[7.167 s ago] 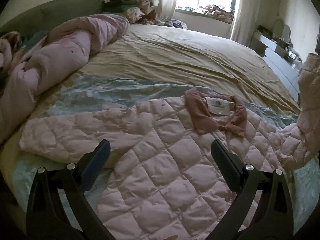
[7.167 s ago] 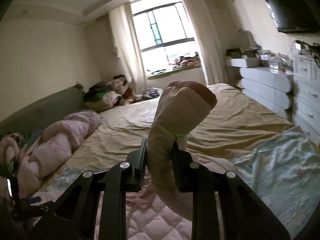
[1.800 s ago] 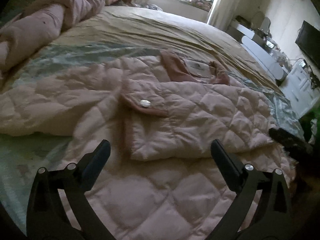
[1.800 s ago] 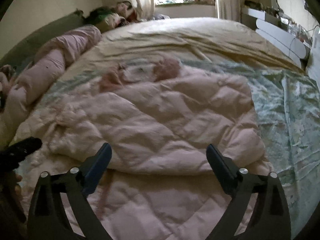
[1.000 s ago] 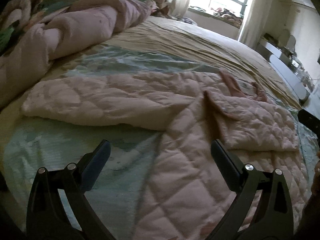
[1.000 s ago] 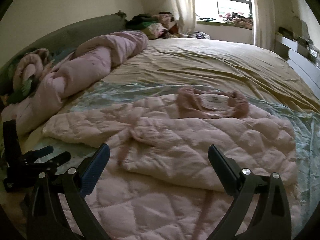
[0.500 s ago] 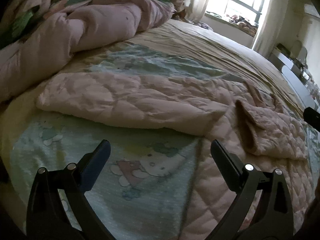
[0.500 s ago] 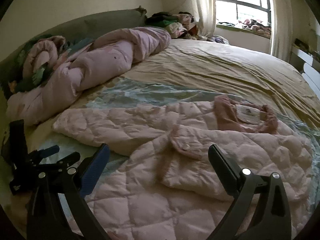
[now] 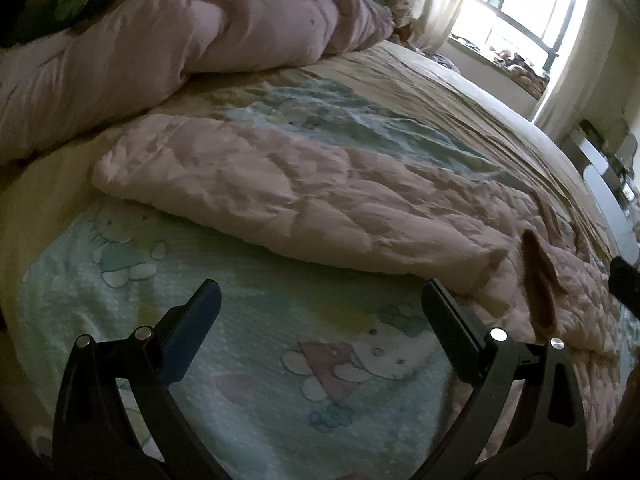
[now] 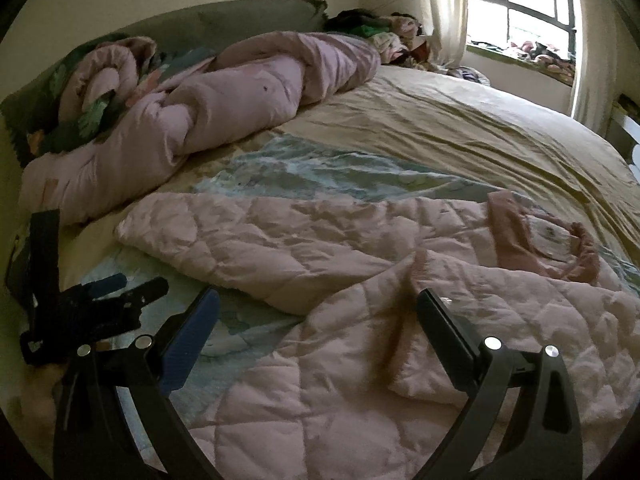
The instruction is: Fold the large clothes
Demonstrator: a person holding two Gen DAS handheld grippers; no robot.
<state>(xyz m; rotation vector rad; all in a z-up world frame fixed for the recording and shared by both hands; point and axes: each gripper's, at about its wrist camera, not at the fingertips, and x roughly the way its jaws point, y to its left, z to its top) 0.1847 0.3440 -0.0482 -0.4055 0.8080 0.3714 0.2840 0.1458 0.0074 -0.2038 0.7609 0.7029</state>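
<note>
With one sleeve already folded across the pink quilted coat (image 10: 360, 360) spread on the bed (image 10: 460, 128), the outstretched sleeve (image 9: 280, 184) is judged next, to be clamped near its cuff by the empty, spread left gripper (image 9: 320, 304), the right gripper (image 10: 316, 312) likewise held apart.
</note>
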